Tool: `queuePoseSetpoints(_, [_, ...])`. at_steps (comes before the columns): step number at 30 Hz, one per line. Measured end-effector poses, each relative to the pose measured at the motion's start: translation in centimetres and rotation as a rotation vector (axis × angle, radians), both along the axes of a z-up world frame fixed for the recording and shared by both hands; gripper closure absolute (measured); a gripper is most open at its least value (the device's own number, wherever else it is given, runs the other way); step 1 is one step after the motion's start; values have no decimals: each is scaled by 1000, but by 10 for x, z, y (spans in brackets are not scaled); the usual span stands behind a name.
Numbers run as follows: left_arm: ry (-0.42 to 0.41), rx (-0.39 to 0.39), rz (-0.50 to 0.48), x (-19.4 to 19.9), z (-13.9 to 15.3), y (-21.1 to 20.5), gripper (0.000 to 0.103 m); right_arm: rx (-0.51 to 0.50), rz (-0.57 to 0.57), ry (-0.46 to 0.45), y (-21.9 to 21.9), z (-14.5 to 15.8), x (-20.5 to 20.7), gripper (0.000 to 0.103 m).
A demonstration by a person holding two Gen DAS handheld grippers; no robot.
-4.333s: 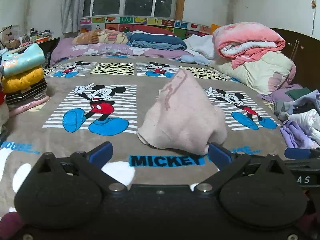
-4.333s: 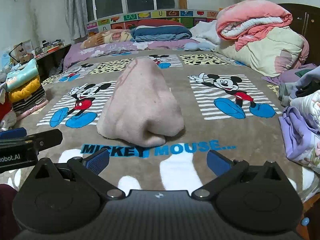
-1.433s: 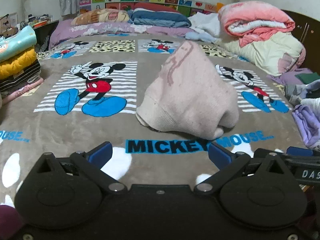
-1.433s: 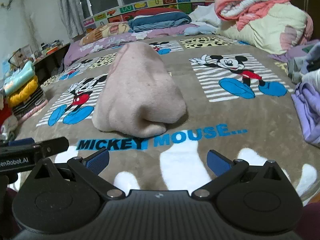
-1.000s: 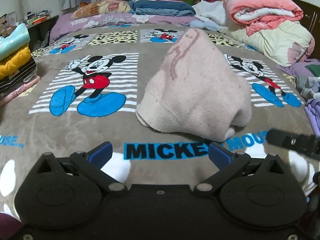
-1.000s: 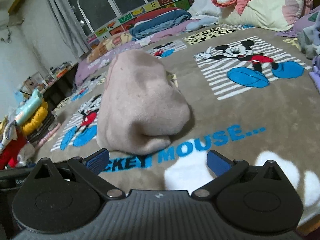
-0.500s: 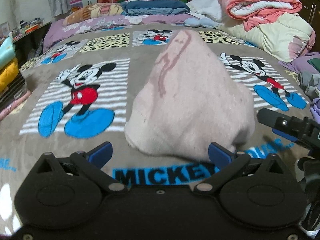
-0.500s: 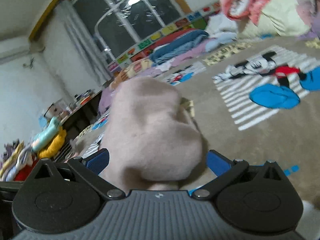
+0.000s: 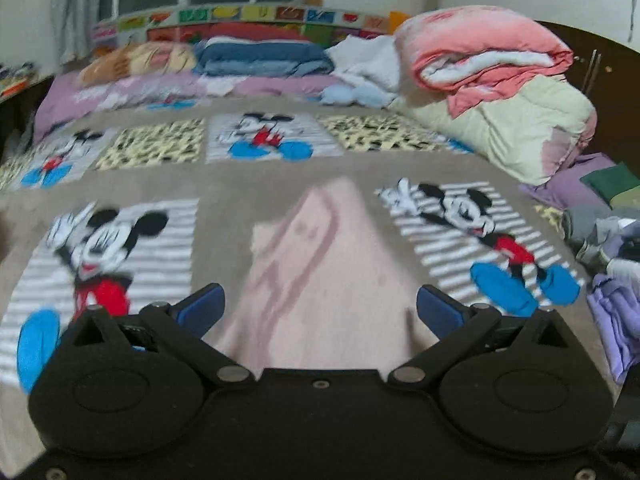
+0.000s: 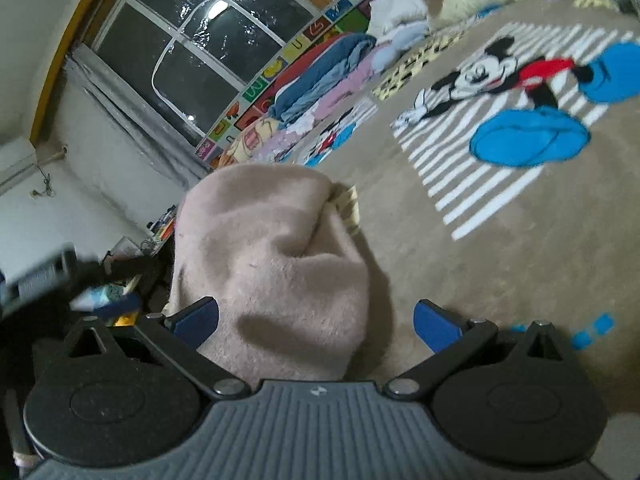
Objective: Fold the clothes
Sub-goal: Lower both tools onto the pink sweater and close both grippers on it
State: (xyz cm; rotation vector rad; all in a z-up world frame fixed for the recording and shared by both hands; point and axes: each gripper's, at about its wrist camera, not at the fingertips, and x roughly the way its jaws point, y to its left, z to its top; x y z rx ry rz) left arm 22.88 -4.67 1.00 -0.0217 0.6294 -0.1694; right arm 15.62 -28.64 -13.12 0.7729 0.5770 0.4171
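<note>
A: Pink sweater (image 9: 320, 280) lies on the Mickey blanket (image 9: 224, 188), its long axis running away toward the pillows (image 9: 260, 60), near end between the blue pads.

B: Left hand-held gripper (image 9: 320, 312) spread wide, gripping nothing. Right hand-held gripper (image 10: 316, 324) also wide, straddling the bunched end; contact's possibly there, blurry.

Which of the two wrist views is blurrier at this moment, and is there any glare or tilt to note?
Left wrist view: motion blur smears the pink garment and the Mickey blanket. Right wrist view: sharper on the garment, horizon strongly tilted, a lamp reflection glares in the window, and the left gripper at the left edge is blurred.
</note>
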Motion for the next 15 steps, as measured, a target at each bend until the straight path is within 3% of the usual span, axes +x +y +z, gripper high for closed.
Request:
queuePoseSetpoints(3, [21, 40, -11, 23, 8, -11, 0, 13, 8, 21, 3, -8, 5, 0])
queuePoseSetpoints(8, [4, 190, -4, 58, 16, -32, 0, 6, 53, 43, 4, -11, 11, 0])
queuePoseSetpoints(14, [96, 308, -52, 102, -2, -50, 1, 39, 64, 44, 0, -13, 12, 0])
queuePoseSetpoints(15, [118, 316, -57, 108, -7, -50, 6, 43, 64, 44, -1, -13, 12, 0])
